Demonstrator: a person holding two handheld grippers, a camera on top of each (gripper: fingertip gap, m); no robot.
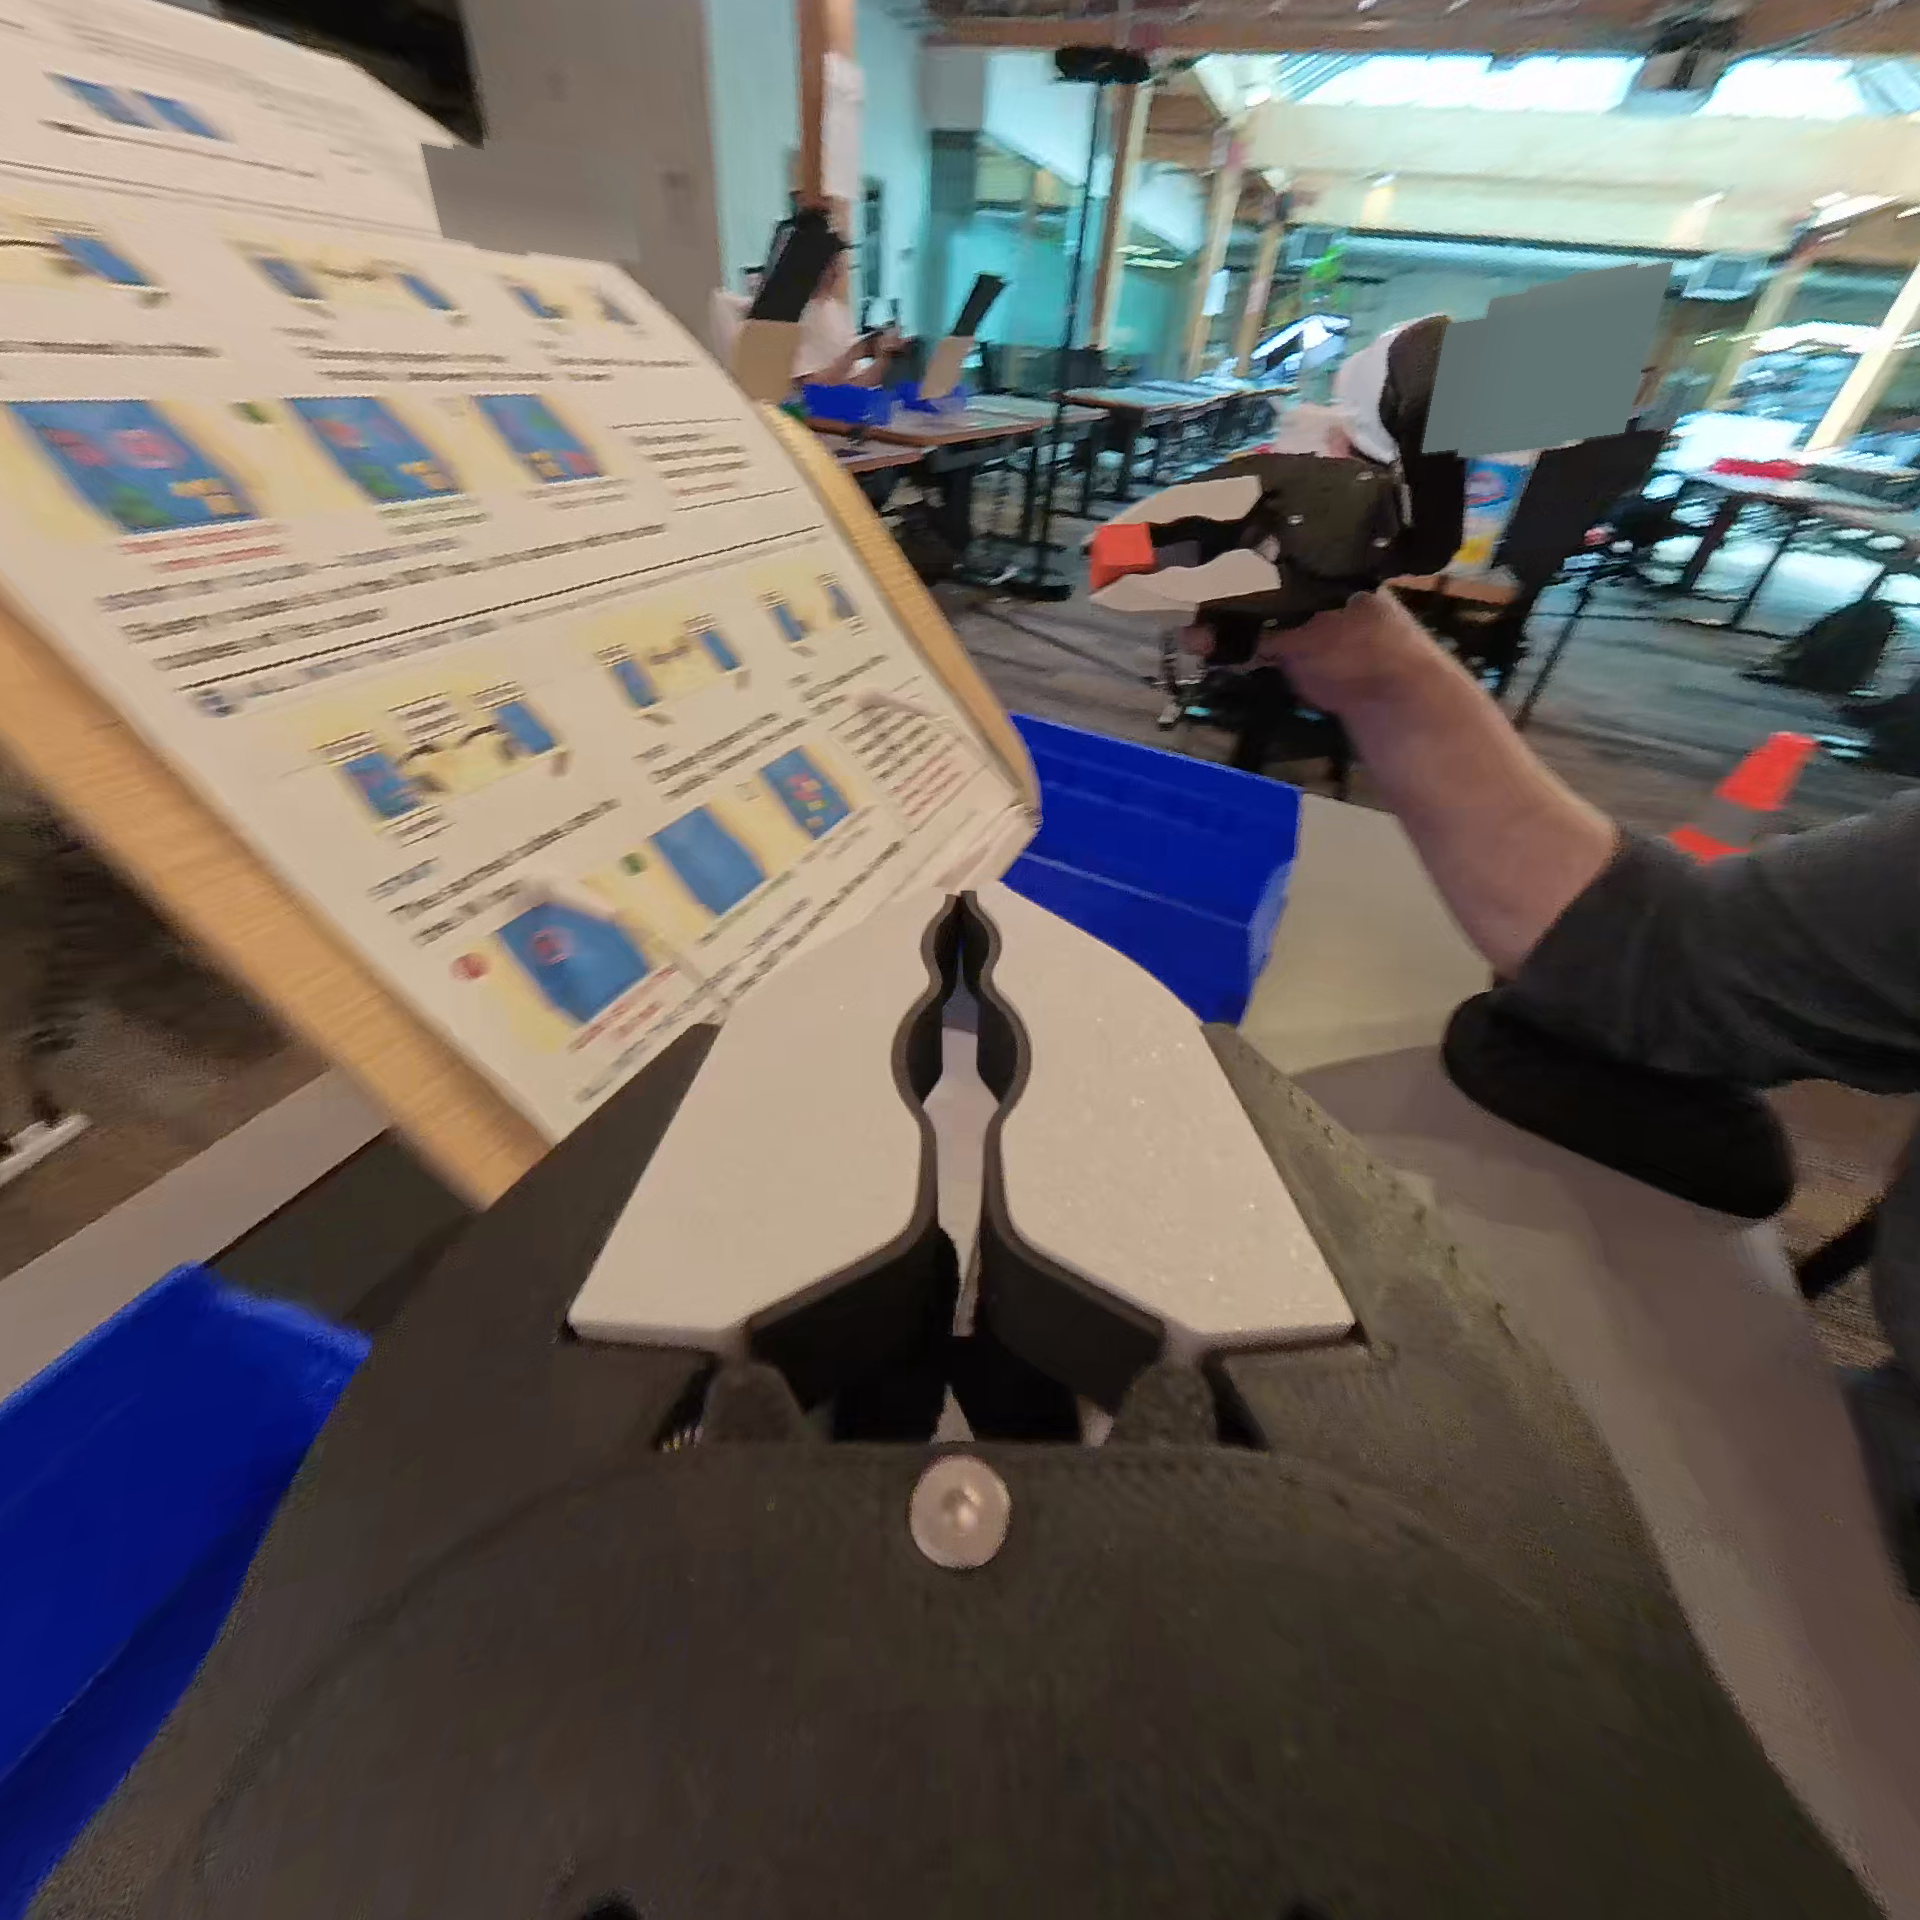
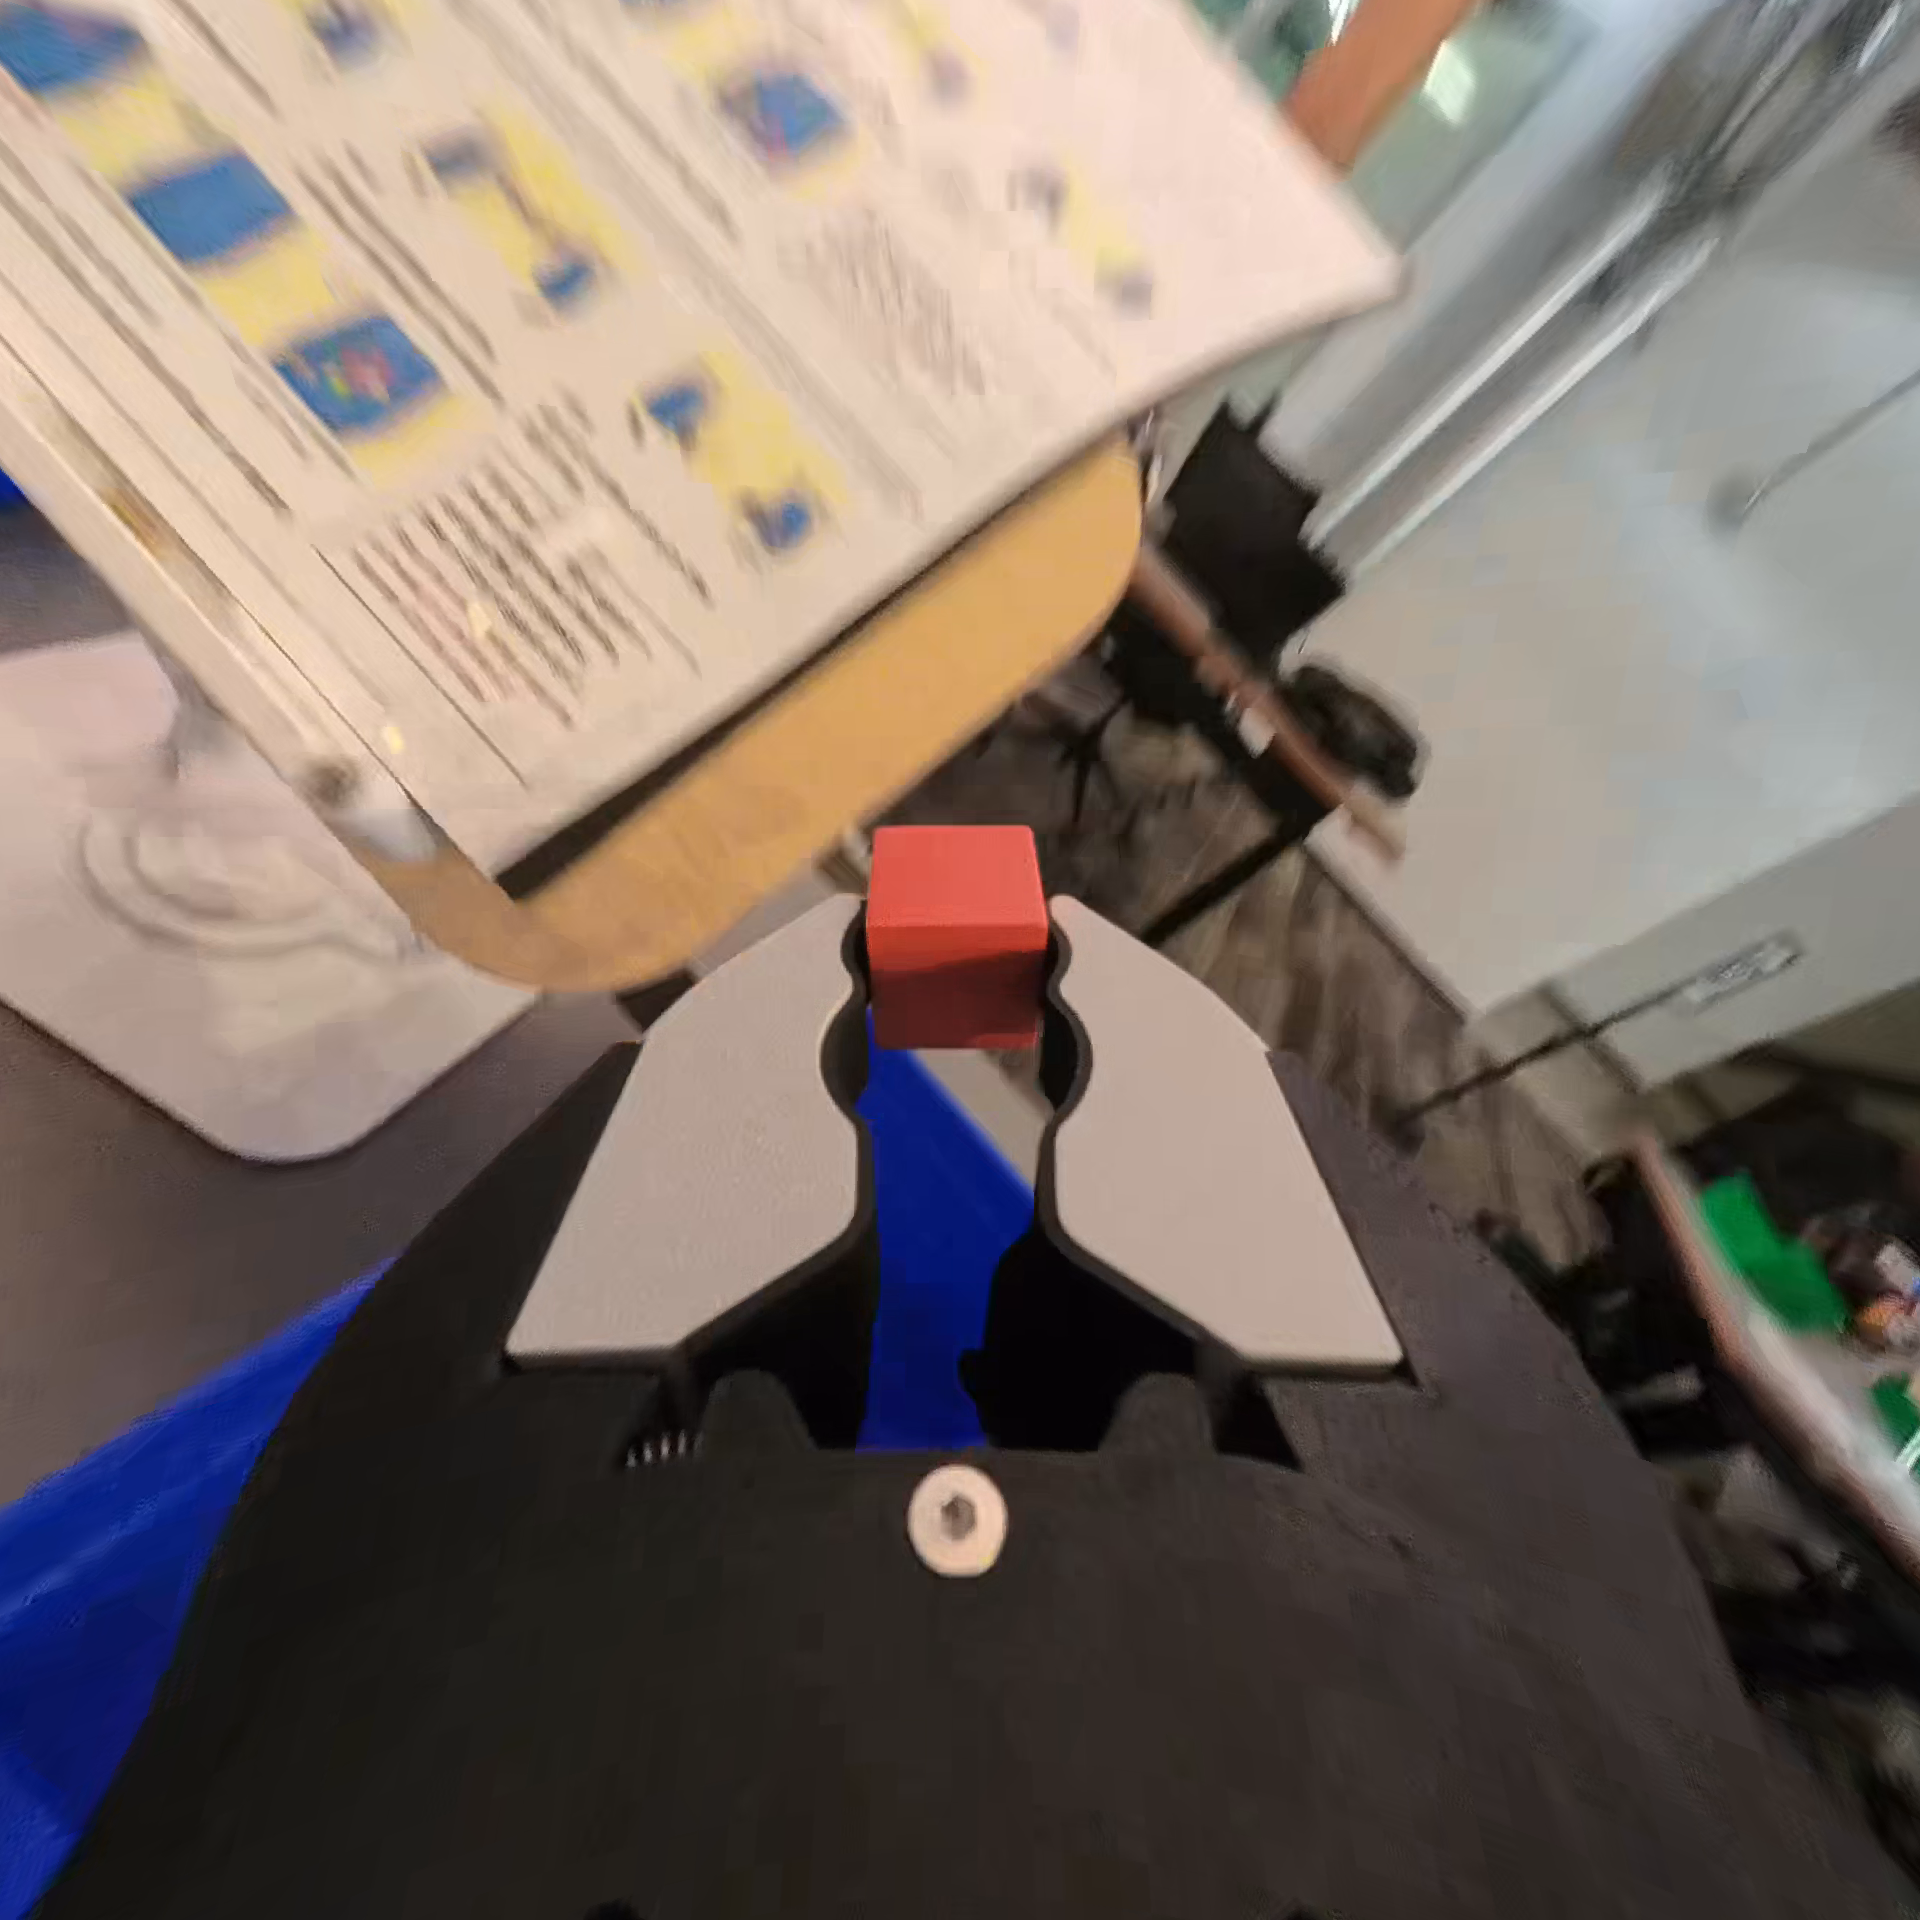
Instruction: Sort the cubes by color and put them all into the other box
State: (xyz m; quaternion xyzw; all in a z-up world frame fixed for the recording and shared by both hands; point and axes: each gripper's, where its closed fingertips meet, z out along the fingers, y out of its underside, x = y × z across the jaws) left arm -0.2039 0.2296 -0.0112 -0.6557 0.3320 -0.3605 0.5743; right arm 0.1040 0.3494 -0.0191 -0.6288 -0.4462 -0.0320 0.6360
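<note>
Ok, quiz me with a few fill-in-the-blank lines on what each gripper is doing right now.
1. The right gripper grips a ____ cube.
2. The left gripper is shut and holds ____.
3. The box beyond the left gripper is ____ in colour.

Missing words: red; nothing; blue

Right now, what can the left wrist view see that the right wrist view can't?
Only the left wrist view shows the person's hand, the left hand-held gripper shut with nothing in it, and an orange cone. Only the right wrist view shows green things on a side table. Both show the red cube clamped in the right hand-held gripper, the instruction board, and blue boxes.
</note>
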